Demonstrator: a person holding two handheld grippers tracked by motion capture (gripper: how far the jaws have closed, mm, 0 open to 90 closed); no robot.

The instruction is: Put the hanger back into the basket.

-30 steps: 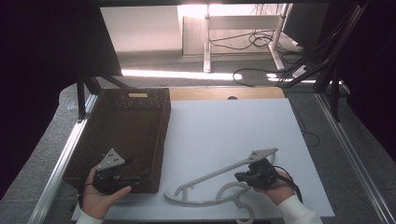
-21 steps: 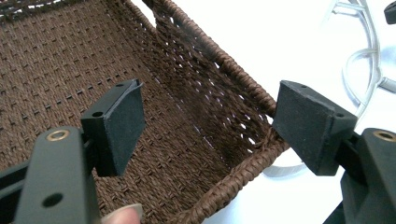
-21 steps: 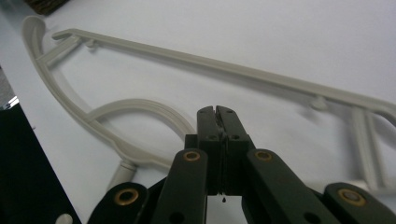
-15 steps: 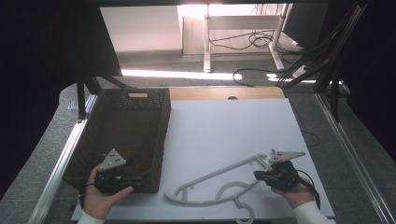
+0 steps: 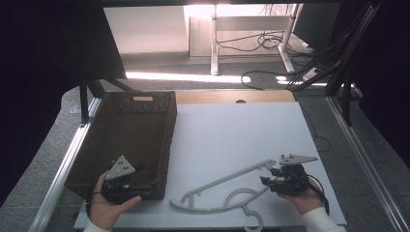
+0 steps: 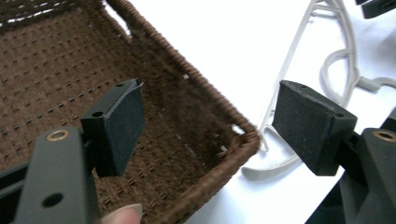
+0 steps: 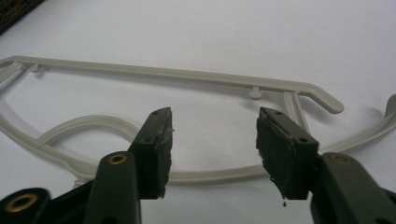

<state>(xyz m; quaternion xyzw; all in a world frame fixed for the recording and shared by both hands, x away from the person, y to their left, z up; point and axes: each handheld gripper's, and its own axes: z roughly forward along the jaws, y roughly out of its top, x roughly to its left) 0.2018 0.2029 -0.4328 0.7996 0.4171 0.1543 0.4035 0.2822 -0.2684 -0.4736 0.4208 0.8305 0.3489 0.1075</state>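
Right gripper (image 5: 269, 181) has just been opening its jaws; they now stand apart w/ nothing pinched. In the right gripper view the pads (image 7: 158, 140) sit low over the table, and the hanger's (image 5: 227, 191) curved lower bar runs across behind and between them, not pressed by either pad, so the grip looks let go.

Hanger lies flat on the white table (image 5: 232, 130), pale plastic. Long axis runs diagonally in the high view: low end near the basket's (image 5: 96, 154) near right corner, rising up and right to the end just beside the right gripper. Hook loops toward the table's near edge, roughly midway btwn the two hands.

Key relation: hanger sits to the left of the right gripper as the high view shows it, its nearest end almost at the fingertips. Right hand is clearly the nearer one to that end.

Left gripper (image 5: 147, 186) is also wide open, empty, hovering at the basket's near right corner. In the left gripper view one pad (image 6: 121, 123) sits over the basket's inside, the other (image 6: 310, 126) outside over the table, w/ the rim running between them. Hanger's low end lies just past that corner, near but apart from the basket.

Judgement: if the hanger goes into the basket, it must travel left along its own long axis; a regrip by the right gripper at the near end, or by the left at the low end, both look reachable.
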